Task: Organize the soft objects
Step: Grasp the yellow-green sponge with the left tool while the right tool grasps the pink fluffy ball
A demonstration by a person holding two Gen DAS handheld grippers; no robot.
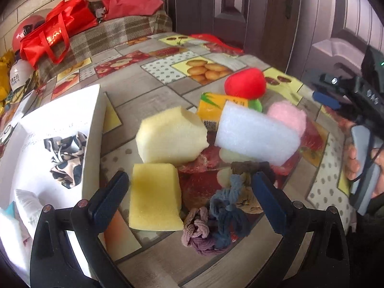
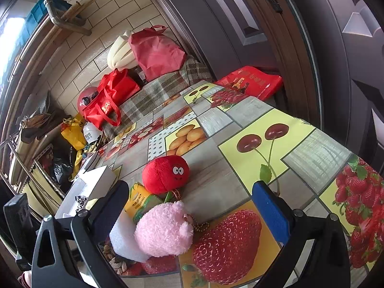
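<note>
yellow sponge block (image 1: 154,196) just ahead on the fruit-print bench (image 1: 153,100), between the spread-apart fingers of the left hand-held gripper (image 1: 190,198), nothing clamped. beside it a tangle of hair ties (image 1: 216,223); beyond, a cream sponge (image 1: 171,135) and white foam block (image 1: 256,135). white box (image 1: 60,144) at left, a patterned scrunchie (image 1: 67,156) inside.

from the right wrist: right hand-held gripper (image 2: 192,213) wide apart and empty above a pink plush (image 2: 164,230) touching the white foam; red plush (image 2: 165,174) and orange packet (image 2: 139,201) just behind.
</note>
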